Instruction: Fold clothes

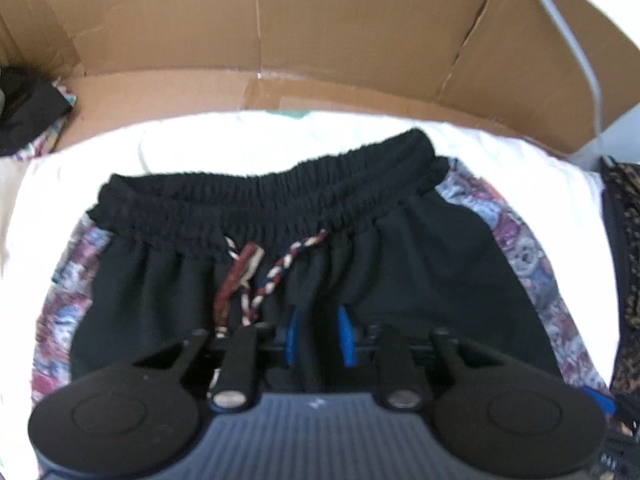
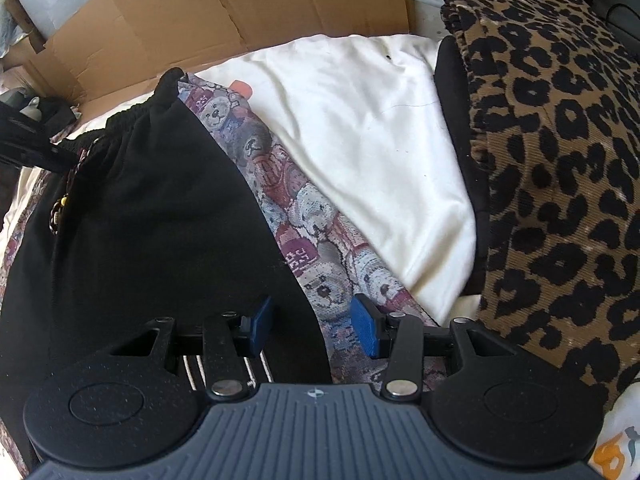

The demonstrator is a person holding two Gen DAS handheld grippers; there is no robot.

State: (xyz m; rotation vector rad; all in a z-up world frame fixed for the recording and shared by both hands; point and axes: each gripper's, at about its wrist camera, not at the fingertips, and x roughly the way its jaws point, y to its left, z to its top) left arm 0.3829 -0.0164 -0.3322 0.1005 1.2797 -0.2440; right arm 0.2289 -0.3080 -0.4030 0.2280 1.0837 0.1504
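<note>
Black drawstring shorts with teddy-print side panels (image 1: 400,264) fill mid-frame on white sheet (image 2: 360,120). I hold left gripper (image 1: 319,338) part-open astride fabric ridge, right gripper (image 2: 314,328) wide, empty. Fold unstarted, I judge; next: pinch hem.

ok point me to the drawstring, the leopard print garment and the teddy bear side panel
drawstring (image 1: 276,276): left wrist view, braided cord below waistband.
leopard print garment (image 2: 560,160): right wrist view, top face.
teddy bear side panel (image 2: 316,216): right wrist view, mid-strip.

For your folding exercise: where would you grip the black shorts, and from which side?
Probably grip the black shorts at the gathered waistband, near its two ends, coming from the leg side. It is the thickest ridge and lies straight across the white sheet.
</note>
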